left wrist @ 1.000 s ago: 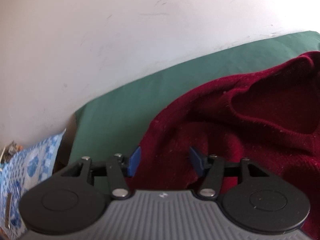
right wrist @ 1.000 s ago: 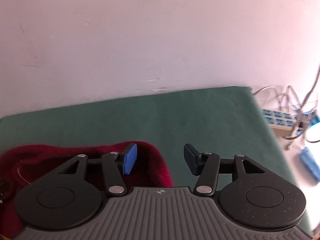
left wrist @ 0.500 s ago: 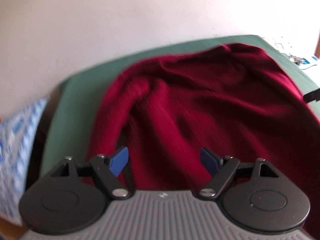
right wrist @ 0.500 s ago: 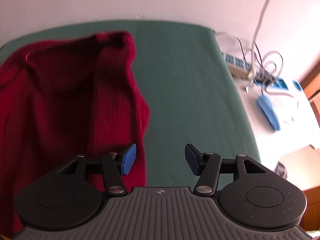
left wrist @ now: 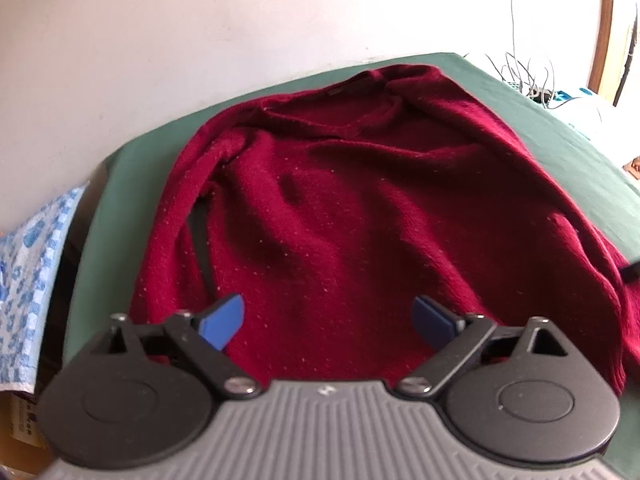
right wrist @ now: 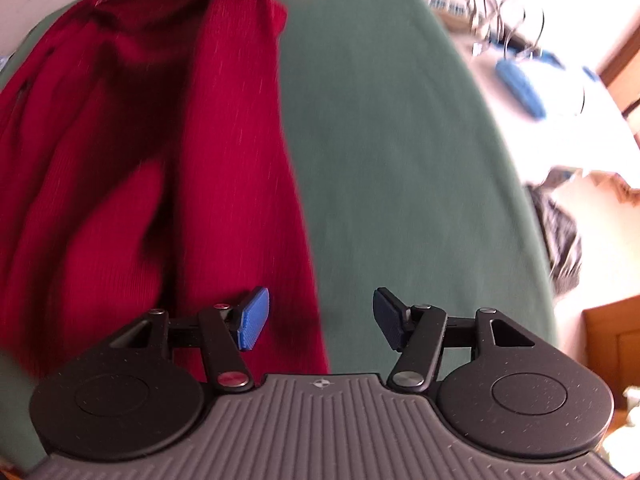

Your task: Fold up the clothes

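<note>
A dark red knitted sweater [left wrist: 360, 216] lies rumpled on a green cloth-covered table [left wrist: 576, 152], neckline toward the far wall. My left gripper [left wrist: 328, 318] hovers over the sweater's near part, its jaws opening wide with nothing pinched between the blue pads. In the right wrist view the sweater [right wrist: 132, 152] fills the left half, its right edge running down the green table [right wrist: 400, 140]. My right gripper [right wrist: 320, 316] hangs above that edge, jaws opening, the left pad over red fabric and the right pad over green cloth, gripping nothing.
A blue-and-white patterned cloth [left wrist: 28, 276] lies off the table's left end. Cables and a power strip [right wrist: 480, 12] and a blue object [right wrist: 520, 88] lie on a white surface past the table's right edge, with dark striped fabric [right wrist: 560, 240] and wooden furniture [right wrist: 616, 344] nearer.
Both grippers have drawn back from the sweater's far shoulders toward its near side, tilting downward. The left jaws have spread much wider; the right jaws have spread slightly.
</note>
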`<action>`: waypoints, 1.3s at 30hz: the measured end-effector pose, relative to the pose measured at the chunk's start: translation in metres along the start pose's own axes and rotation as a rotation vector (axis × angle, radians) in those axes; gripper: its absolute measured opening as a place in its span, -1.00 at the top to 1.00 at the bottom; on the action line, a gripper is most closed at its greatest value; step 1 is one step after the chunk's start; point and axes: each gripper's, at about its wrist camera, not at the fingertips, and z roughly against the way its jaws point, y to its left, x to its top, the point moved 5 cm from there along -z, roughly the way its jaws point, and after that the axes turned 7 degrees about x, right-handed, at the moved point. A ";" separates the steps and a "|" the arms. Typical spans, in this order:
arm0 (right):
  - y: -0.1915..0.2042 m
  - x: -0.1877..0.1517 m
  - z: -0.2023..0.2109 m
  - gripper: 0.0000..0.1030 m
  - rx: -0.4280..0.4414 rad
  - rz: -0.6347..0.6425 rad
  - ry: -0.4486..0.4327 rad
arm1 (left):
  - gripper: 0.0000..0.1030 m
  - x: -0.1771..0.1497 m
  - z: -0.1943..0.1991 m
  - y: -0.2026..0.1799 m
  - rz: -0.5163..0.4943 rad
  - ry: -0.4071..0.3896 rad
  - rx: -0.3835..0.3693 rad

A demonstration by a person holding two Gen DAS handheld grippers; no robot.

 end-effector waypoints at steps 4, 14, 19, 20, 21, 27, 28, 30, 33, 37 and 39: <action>0.000 -0.017 0.002 -0.18 0.002 0.026 -0.052 | -0.91 -0.006 0.007 -0.006 -0.006 0.002 0.002; 0.001 0.001 0.016 0.89 -0.001 0.073 -0.110 | -0.91 -0.011 0.015 -0.024 0.021 0.030 -0.009; -0.058 0.061 0.035 0.89 -0.177 0.068 -0.211 | -0.90 -0.013 0.018 -0.044 0.018 0.038 -0.075; -0.072 0.075 0.038 0.89 -0.216 0.058 -0.231 | -0.90 -0.012 0.019 -0.050 0.013 0.036 -0.094; -0.087 0.089 0.040 0.89 -0.258 0.044 -0.252 | -0.90 -0.011 0.021 -0.056 0.006 0.034 -0.111; -0.165 0.168 0.048 0.89 -0.446 -0.077 -0.373 | -0.90 -0.005 0.031 -0.091 -0.050 0.022 -0.166; -0.174 0.180 0.049 0.89 -0.461 -0.102 -0.396 | -0.91 -0.004 0.034 -0.096 -0.057 0.016 -0.175; -0.191 0.201 0.052 0.89 -0.491 -0.156 -0.448 | -0.92 -0.004 0.040 -0.102 -0.071 0.001 -0.181; -0.207 0.230 0.041 0.88 -0.484 -0.199 -0.493 | -0.93 -0.005 0.044 -0.106 -0.075 -0.003 -0.174; -0.202 0.238 -0.001 0.55 -0.562 -0.174 -0.390 | -0.93 -0.011 0.040 -0.095 -0.054 0.022 -0.117; -0.183 0.225 -0.004 0.20 -0.574 -0.102 -0.390 | -0.93 -0.015 0.037 -0.084 -0.036 0.039 -0.077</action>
